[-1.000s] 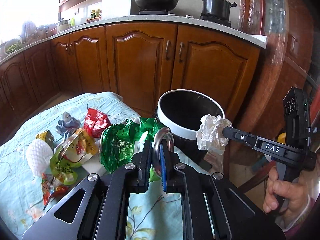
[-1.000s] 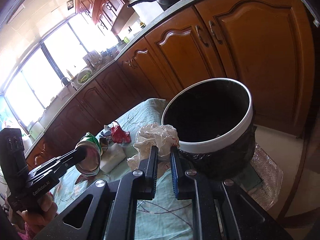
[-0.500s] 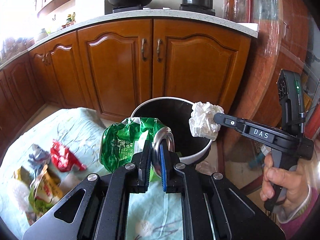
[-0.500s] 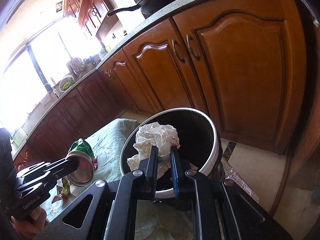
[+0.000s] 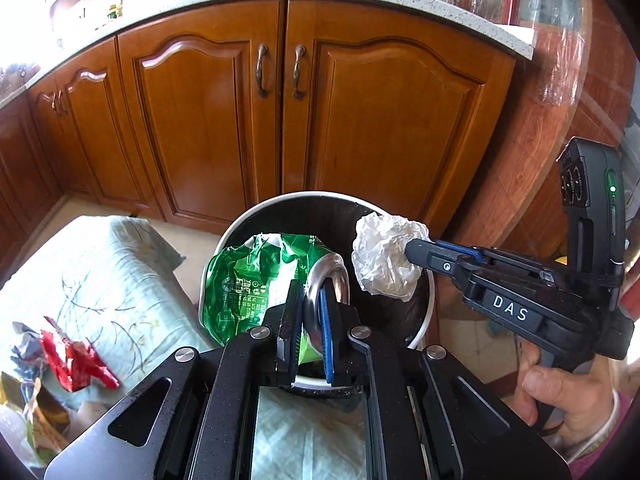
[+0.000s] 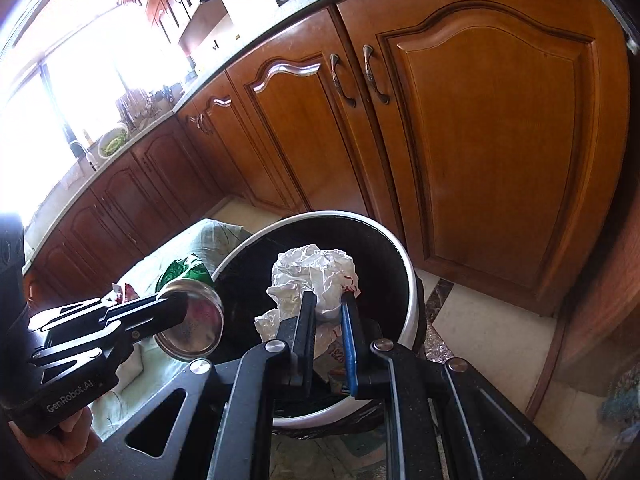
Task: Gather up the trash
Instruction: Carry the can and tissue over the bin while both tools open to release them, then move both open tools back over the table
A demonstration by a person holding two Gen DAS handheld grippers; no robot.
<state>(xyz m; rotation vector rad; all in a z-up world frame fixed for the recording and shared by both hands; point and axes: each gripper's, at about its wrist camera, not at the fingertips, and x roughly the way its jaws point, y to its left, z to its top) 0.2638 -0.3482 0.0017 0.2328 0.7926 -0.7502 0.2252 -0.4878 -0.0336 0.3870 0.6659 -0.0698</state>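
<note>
My left gripper (image 5: 311,292) is shut on the rim of a crushed green drinks can (image 5: 256,280), held over the near left edge of the white-rimmed black bin (image 5: 428,312). The right wrist view shows the can's silver end (image 6: 192,320) beside the bin rim (image 6: 404,320), with the left gripper (image 6: 176,308) gripping it. My right gripper (image 6: 327,300) is shut on a crumpled white paper ball (image 6: 316,272) that hangs above the bin's dark inside. From the left wrist view that paper ball (image 5: 384,256) sits over the bin's right side at the tip of the right gripper (image 5: 416,248).
A pale floral cloth (image 5: 96,280) covers the table left of the bin, with a red wrapper (image 5: 72,356) and other wrappers (image 5: 36,408) on it. Brown kitchen cabinets (image 5: 280,112) stand close behind the bin. A person's hand (image 5: 560,396) holds the right gripper's handle.
Both grippers have carried their loads rightwards from the table to above the bin. The can and the paper ball stay gripped.
</note>
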